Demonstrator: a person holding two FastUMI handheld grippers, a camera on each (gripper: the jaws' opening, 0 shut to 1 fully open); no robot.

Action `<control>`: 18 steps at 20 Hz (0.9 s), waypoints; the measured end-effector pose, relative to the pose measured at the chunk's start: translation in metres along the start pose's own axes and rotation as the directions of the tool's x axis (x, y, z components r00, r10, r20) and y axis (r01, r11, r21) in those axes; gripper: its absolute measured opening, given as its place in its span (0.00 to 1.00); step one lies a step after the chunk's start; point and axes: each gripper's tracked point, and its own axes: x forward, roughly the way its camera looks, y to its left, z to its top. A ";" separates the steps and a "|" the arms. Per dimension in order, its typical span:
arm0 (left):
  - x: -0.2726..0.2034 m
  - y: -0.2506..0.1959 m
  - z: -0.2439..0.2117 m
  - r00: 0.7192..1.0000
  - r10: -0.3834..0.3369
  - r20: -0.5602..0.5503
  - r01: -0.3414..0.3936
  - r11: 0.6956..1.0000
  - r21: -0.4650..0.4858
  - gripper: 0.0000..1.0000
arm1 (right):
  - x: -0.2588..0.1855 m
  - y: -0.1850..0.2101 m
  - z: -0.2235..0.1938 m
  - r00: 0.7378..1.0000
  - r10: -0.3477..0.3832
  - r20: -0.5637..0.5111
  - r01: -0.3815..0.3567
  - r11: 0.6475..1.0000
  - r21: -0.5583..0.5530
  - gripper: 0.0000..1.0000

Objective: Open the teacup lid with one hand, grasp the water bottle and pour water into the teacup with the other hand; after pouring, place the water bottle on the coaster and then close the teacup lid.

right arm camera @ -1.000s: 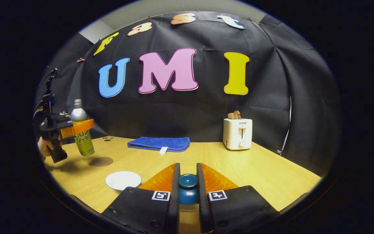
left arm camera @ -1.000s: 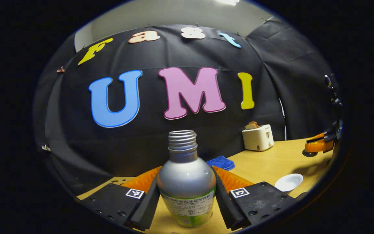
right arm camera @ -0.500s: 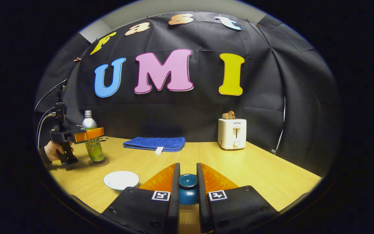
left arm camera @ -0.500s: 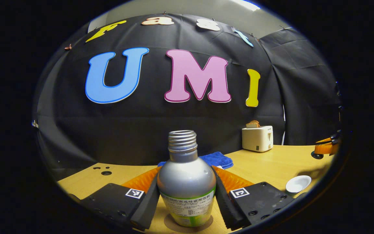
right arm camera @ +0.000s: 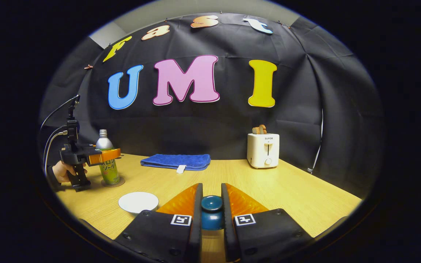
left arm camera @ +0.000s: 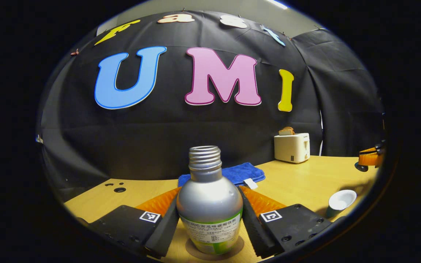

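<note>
Since a second ago the water bottle (left arm camera: 209, 204) has come down from mid-air onto the coaster (left arm camera: 214, 252); in the left gripper view its base now sits inside the brown disc, and in the right gripper view the bottle (right arm camera: 107, 160) stands upright on the coaster (right arm camera: 113, 182) at the far left of the table (right arm camera: 287, 190). Judgement: the pour appears complete and the placing step is all but done; what remains is letting go of the bottle and closing the cup.

Left gripper (left arm camera: 210, 223): jaws set about the bottle's width apart, one finger pressed to each side of the silver body just above the label; the grip is not yet released. In the right gripper view the same gripper (right arm camera: 97, 157) is seen with a hand (right arm camera: 62, 171) on its handle.

Right gripper (right arm camera: 211, 215): jaws nearly closed, clamped on the round knob of the teacup lid (right arm camera: 211, 212); the lid is held clear of the cup.

The teacup (left arm camera: 338, 202) stands uncovered near the table's right edge in the left gripper view, its pale inside visible; whether it holds water cannot be told. In the right gripper view the teacup (right arm camera: 138, 202) shows as a pale round opening, left of the fingers and well apart from the lid.

Elsewhere on the table: a blue cloth (right arm camera: 177, 161) and a toaster (right arm camera: 263, 149) at the back.
</note>
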 end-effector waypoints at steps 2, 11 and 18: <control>-0.002 -0.001 -0.003 1.000 0.006 -0.013 -0.006 1.000 -0.003 0.87 | 0.000 0.000 0.001 1.000 0.001 0.000 -0.001 1.000 0.000 0.28; -0.036 0.000 -0.016 0.998 0.008 -0.062 -0.010 0.999 -0.031 0.96 | -0.001 0.002 0.001 1.000 0.009 0.000 -0.009 1.000 0.001 0.28; -0.084 0.002 -0.028 0.997 0.008 -0.083 -0.017 0.995 -0.100 0.96 | -0.005 0.017 0.001 0.998 0.056 -0.001 -0.056 0.998 -0.002 0.28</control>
